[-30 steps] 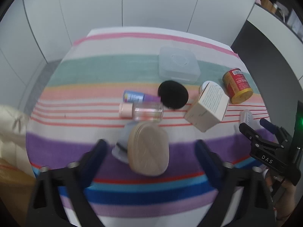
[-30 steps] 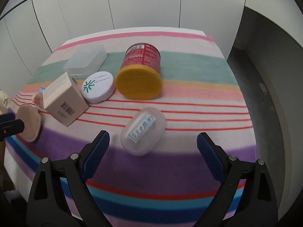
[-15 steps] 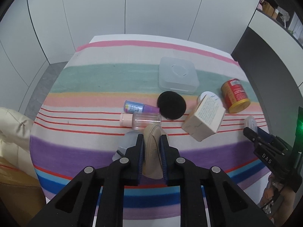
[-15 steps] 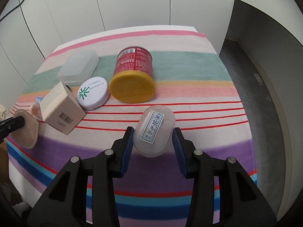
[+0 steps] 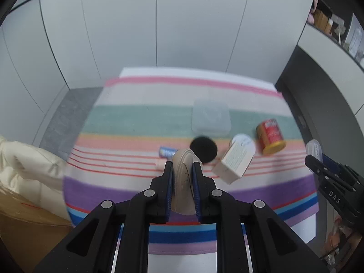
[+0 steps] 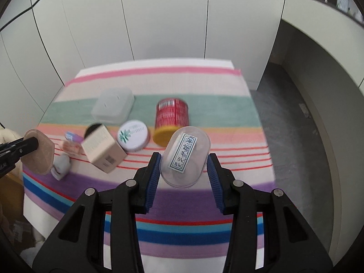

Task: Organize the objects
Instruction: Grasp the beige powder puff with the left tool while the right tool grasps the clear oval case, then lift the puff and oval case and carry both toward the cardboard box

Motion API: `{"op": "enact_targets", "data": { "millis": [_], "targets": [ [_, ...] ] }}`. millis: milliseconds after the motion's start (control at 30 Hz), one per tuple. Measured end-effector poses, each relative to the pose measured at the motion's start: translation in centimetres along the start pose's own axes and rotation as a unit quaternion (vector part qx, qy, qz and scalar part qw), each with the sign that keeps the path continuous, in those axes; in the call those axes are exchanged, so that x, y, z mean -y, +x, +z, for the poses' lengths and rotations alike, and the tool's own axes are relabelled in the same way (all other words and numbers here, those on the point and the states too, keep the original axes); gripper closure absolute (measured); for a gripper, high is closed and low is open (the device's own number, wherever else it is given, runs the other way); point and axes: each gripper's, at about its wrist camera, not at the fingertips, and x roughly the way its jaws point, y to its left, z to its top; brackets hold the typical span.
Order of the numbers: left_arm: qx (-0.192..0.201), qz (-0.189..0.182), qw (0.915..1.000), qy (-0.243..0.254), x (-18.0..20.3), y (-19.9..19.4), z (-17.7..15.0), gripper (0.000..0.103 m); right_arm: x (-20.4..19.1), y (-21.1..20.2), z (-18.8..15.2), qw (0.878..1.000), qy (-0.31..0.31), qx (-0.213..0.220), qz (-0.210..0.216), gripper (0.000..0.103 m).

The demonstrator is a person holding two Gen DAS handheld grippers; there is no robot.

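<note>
Clamping beige puff [image 5: 183, 177], left tongs [image 5: 182, 182]; right tongs [image 6: 183, 170] clamp clear capsule [image 6: 184, 156], label readable right view only.

Both views are taken from above the near edge of the striped worktop [image 5: 141, 118], facing the white wall panels. The left wrist view is set toward the worktop's left, the right wrist view toward its right. The red can [image 5: 270, 136] [image 6: 172, 117] and the cardboard box [image 5: 236, 161] [image 6: 103, 151] are shared, though seemingly blurred.
</note>
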Motion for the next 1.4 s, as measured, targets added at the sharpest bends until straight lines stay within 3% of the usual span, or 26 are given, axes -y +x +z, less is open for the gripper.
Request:
{"op": "enact_targets", "data": {
  "millis": [200,467,667,967,1167,1400],
  "targets": [
    [0.036,0.019,0.9991,0.007,0.2,-4.9,2.4,0.087,-0.1,-5.3,2.7,1.0,-0.004,0.025,-0.001,0.06],
    [0.073,0.035,0.9965,-0.021,-1.2,-11.3,6.8,0.087,-0.7,-11.9,7.1,0.998,-0.011,0.057,-0.011,0.06],
    [0.092,0.047,0.9944,-0.022,-1.4,-15.7,9.4,0.086,-1.1,-18.1,10.8,0.994,-0.016,0.104,-0.034,0.06],
    [0.126,0.036,0.9913,-0.011,-1.0,-21.7,12.4,0.086,-1.9,-26.2,15.1,0.988,-0.016,0.153,-0.031,0.06],
    [0.157,0.047,0.9865,0.002,-1.2,-26.1,13.5,0.086,-2.1,-29.8,16.5,0.984,-0.015,0.175,-0.03,0.06],
    [0.157,0.043,0.9867,0.0,-1.5,-28.0,13.3,0.086,-1.3,-30.6,16.4,0.985,0.005,0.174,-0.02,0.06]
  ]
}}
